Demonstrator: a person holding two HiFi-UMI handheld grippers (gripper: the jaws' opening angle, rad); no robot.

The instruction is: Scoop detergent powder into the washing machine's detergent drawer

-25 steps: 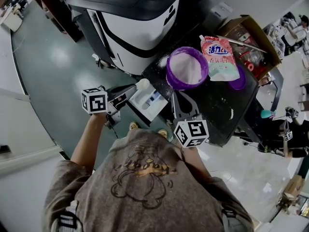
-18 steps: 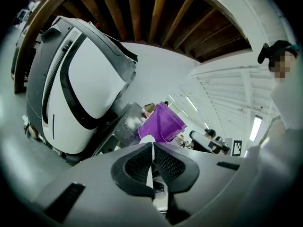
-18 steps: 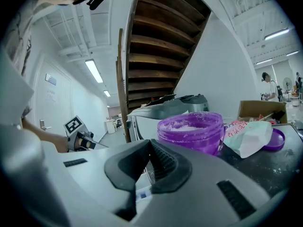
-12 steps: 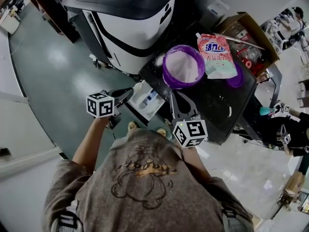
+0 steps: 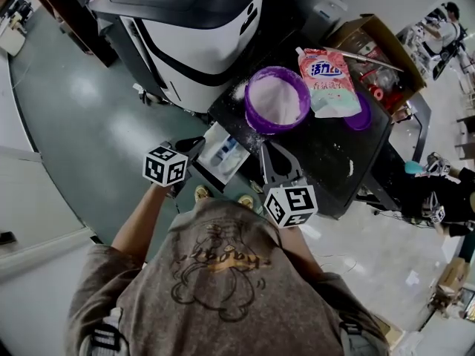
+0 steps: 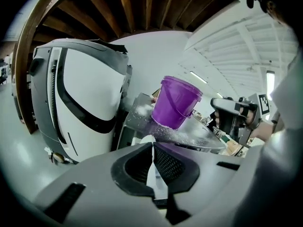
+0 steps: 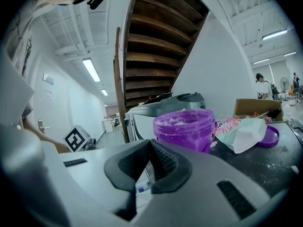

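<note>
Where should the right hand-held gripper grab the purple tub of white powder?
Probably the near rim of the round purple plastic tub, coming down from above with one jaw inside, one outside. It stands upright and open, and its body looks too wide for the right hand-held gripper to span.

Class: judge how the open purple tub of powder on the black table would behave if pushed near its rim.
Probably heavy for its size: the purple tub looks nearly full of powder. Pushed high it may tip and, being lidless, spill. The loose powder scattered on the black table might let its base skid.
</note>
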